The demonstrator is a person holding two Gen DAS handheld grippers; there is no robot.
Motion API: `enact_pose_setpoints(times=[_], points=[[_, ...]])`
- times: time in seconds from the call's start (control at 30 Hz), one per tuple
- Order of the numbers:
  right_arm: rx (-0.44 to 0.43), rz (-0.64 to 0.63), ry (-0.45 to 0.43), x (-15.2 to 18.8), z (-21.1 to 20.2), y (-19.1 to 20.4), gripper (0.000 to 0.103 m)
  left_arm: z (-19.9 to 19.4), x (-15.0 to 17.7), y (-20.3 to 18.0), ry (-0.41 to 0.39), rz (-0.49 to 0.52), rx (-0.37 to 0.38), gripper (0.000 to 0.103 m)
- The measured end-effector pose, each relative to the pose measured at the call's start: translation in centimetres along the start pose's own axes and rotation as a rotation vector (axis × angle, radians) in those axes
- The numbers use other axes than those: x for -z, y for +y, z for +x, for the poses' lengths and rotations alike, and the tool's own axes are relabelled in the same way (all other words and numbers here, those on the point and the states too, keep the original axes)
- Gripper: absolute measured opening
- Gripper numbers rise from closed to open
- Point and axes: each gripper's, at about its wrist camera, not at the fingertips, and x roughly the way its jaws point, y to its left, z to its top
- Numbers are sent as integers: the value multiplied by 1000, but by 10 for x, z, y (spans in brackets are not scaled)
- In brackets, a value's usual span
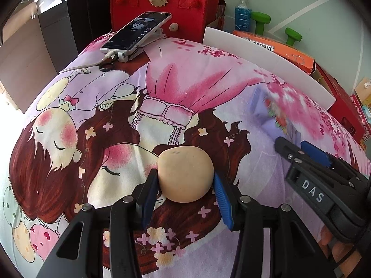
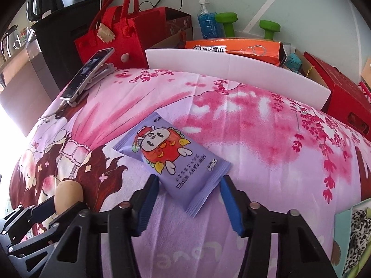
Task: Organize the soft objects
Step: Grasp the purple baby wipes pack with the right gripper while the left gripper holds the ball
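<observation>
We see open cloth [image 2: 243, 139] ahead up to the white board [image 2: 231, 69], our left gripper [image 1: 185, 180] clamped on the bun [image 1: 185, 173], our right gripper [image 2: 189, 199] half-closed, pads at the wipes [image 2: 171, 159] pack's near end.

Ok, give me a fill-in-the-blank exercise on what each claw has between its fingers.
1. The left claw is closed on a tan, egg-shaped ____ toy.
2. The right claw has the purple pack of baby ____ between its fingers.
3. The phone is propped on a stand in front of the ____ felt bag.

Missing words: squishy; wipes; red
</observation>
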Motion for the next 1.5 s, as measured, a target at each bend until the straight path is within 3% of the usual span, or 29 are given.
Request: enact_pose_setpoints(times=[0.3,0.37,0.83,1.1,1.17,1.23,1.37,1.43,1.5], points=[[2,38,-4,3,-5,-11,18,0,0,-3,-2,7,-15,49],[6,47,-5,3,-7,-13,1,0,0,-3,-3,9,-18,49],[-18,63,-41,3,-27,-29,1,-3,-3,-9,-13,6,4,48],[-21,-29,-63,-21,-31,-28,3,-6,-23,-24,-90,25,49,48],[-27,-46,-66,-28,-29,-30,8,-2,-26,-27,-93,28,56,47],[-39,-57,-58,-33,-25,-31,34,1,-27,-27,-92,27,59,47],[-41,-78,-37,-39,-13,-32,40,8,-31,-27,-89,19,62,47],[-40,-98,-23,-41,-6,-32,55,10,-32,-26,-88,13,63,47],[-48,-101,-11,-42,1,-34,61,12,-33,-25,-86,13,62,47]])
